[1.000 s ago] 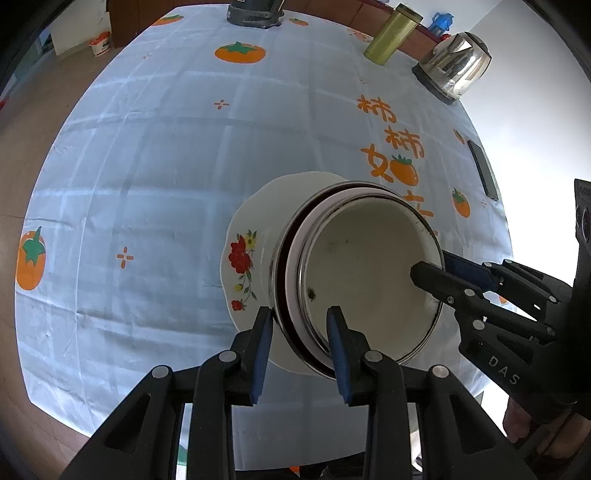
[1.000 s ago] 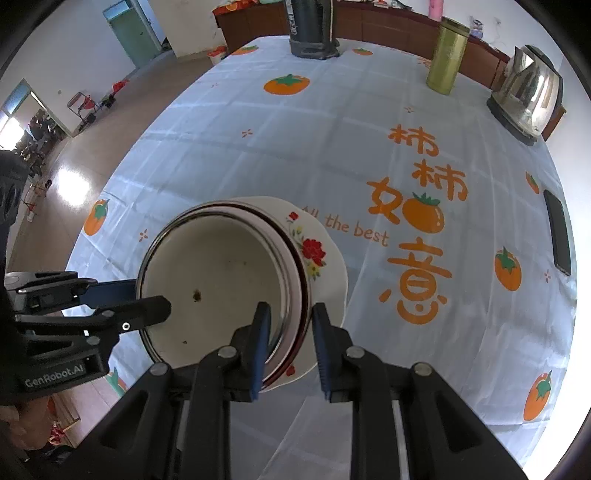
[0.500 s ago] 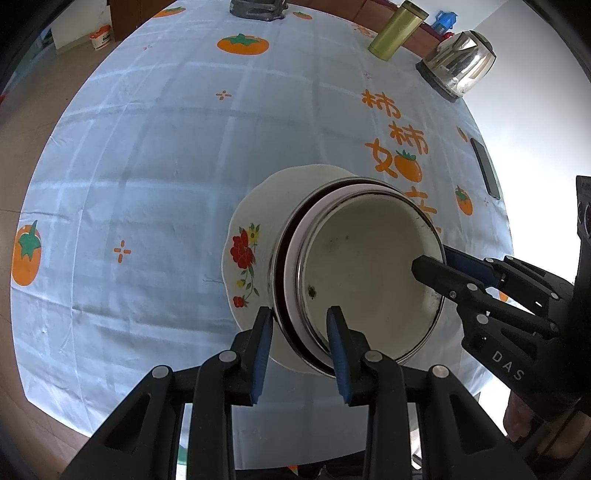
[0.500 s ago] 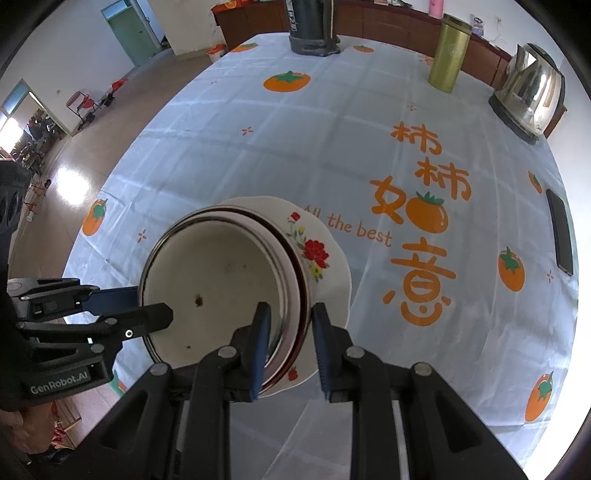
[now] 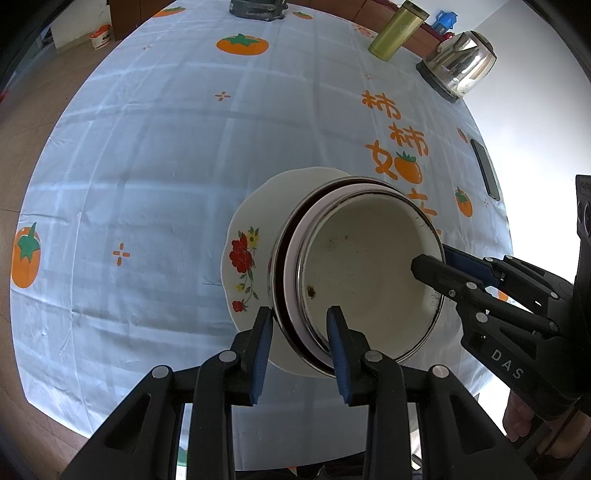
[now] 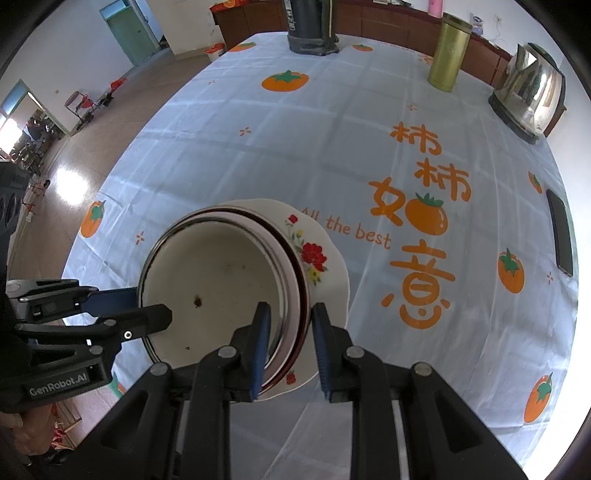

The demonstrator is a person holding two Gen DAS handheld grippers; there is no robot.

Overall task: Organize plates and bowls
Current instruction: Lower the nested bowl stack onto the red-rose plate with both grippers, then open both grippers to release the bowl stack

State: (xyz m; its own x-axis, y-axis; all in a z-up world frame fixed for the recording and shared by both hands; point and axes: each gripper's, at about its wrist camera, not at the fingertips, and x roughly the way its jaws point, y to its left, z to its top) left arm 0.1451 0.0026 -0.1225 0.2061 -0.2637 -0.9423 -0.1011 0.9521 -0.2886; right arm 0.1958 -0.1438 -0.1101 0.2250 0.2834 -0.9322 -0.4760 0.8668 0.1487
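Observation:
A stack of bowls (image 5: 365, 273) sits on a white plate with red flowers (image 5: 243, 258), over the near part of the table. The top bowl is cream inside with a dark rim. My left gripper (image 5: 300, 338) is shut on the stack's near left rim, one finger inside and one outside. My right gripper (image 6: 289, 341) is shut on the opposite rim of the same stack (image 6: 221, 280), above the flowered plate (image 6: 325, 273). Each gripper shows in the other's view, the right (image 5: 436, 266) and the left (image 6: 147, 310).
The table wears a light blue cloth with orange persimmons (image 6: 284, 81). At the far edge stand a gold canister (image 6: 448, 55), a steel kettle (image 6: 532, 92) and a dark appliance (image 6: 312, 26). A black phone (image 6: 561, 232) lies at the right edge.
The stack, held by both grippers, has shifted a little farther over the table; the cloth pattern has slid downward in both views. Both grips are unchanged.

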